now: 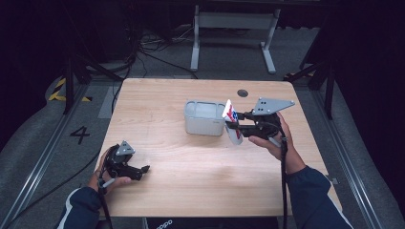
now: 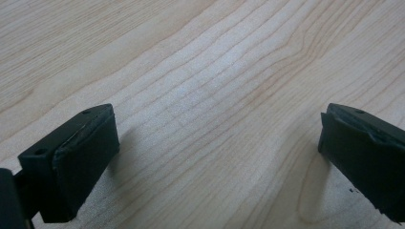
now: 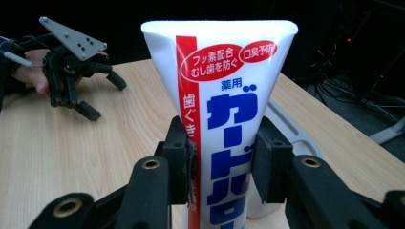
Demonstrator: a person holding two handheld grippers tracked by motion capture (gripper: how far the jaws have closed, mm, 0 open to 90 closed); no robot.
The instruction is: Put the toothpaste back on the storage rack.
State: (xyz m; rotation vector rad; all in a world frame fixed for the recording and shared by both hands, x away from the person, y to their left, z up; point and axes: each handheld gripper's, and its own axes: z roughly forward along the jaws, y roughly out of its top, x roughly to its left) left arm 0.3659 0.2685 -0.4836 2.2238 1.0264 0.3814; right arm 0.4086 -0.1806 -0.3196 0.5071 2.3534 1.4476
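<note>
Right gripper (image 1: 231, 125): held above the table's (image 1: 191, 181) right half, just beside the bin (image 1: 204, 118); jaws clamped on a tube (image 1: 232, 122). In the right gripper view the two pads (image 3: 184, 164) press the tube (image 3: 224, 119) from either side at its middle, flat crimped end up.

Left gripper (image 1: 143, 168): low at the near left of the table, in the person's left hand (image 1: 112, 179); jaws spread wide, nothing between them. Left gripper view shows bare wood (image 2: 205, 95) between the two pads (image 2: 81, 162). Also seen far off in the right gripper view (image 3: 100, 98), grey plate on top.

Tube: white toothpaste tube, red stripe down one side, blue and red Japanese print. Tilted, clear of the table, at the bin's right end.

Bin: grey, rectangular, open-topped, near the table's centre; contents cannot be told.

Table: light wood, rounded corners, a dark round grommet (image 1: 242, 93) near the far edge.

Floor: grey, cables (image 1: 148, 47), a white frame (image 1: 234, 21) behind the table.
</note>
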